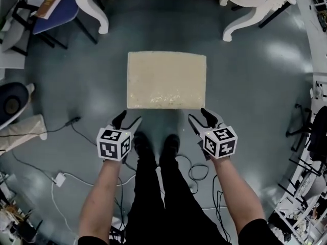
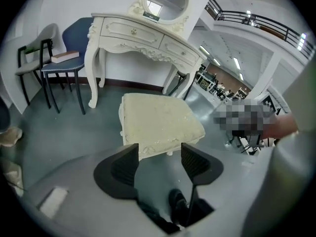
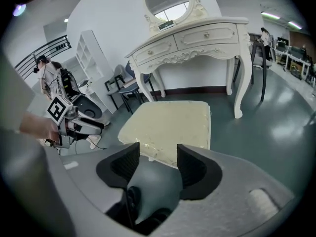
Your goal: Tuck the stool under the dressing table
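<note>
left gripper (image 1: 127,119): released, jaws apart, nothing between the pads; just near of the stool's near-left corner, small gap to it in the head view
right gripper (image 1: 200,117): released, jaws apart, empty; just near of the stool's near-right corner, same small gap
stool (image 1: 166,80): cream padded top, upright on the grey floor (image 1: 255,86), out in the open between the person's feet (image 1: 171,144) and the dressing table, not under it
dressing table (image 1: 95,11): white, curved legs, 2 drawers, oval mirror (image 3: 168,1) on top; far side, strip of bare floor between it and the stool
chair (image 2: 69,48): blue, left of the dressing table, book (image 2: 65,57) on its seat
cables (image 1: 76,180): on the floor, near left
</note>
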The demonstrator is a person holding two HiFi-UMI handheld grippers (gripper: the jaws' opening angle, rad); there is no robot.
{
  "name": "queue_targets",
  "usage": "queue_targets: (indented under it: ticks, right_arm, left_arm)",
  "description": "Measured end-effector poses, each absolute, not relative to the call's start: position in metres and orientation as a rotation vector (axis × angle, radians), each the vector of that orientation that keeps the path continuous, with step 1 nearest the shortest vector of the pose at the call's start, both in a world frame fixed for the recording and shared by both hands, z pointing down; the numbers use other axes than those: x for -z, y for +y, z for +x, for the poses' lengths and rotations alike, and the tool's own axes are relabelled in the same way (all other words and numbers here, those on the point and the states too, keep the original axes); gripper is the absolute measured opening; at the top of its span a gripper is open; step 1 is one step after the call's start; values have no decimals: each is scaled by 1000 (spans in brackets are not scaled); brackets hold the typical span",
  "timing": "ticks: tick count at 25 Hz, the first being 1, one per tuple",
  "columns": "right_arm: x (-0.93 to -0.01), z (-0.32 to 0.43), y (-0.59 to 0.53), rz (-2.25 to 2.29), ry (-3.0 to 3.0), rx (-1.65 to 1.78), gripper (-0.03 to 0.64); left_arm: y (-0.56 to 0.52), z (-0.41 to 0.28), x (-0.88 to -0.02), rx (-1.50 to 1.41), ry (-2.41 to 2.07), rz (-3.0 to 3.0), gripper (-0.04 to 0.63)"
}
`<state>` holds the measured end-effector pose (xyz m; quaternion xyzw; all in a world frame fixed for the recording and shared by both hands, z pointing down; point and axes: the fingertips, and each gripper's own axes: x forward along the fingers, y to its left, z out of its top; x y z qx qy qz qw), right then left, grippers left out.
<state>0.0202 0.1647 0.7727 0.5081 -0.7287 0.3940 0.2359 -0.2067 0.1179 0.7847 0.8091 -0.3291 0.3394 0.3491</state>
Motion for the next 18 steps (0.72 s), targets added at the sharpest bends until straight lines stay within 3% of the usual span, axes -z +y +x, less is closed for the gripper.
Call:
queue_targets:
  ticks: [9,15,18]
  right_arm:
    - [-851,54,171,1437,-1873,-1007,285]
    - [-870,59,173,1445,-1839,-1020,280]
    - [-875,64,171,1444,-1824,-1028,245]
  left_arm:
    - [117,-224,-863,-989,-896,1964,380]
    - [113,-225,-877,-1014,-903,1957,372]
    - [105,-220,-878,-1035,-902,1990,339]
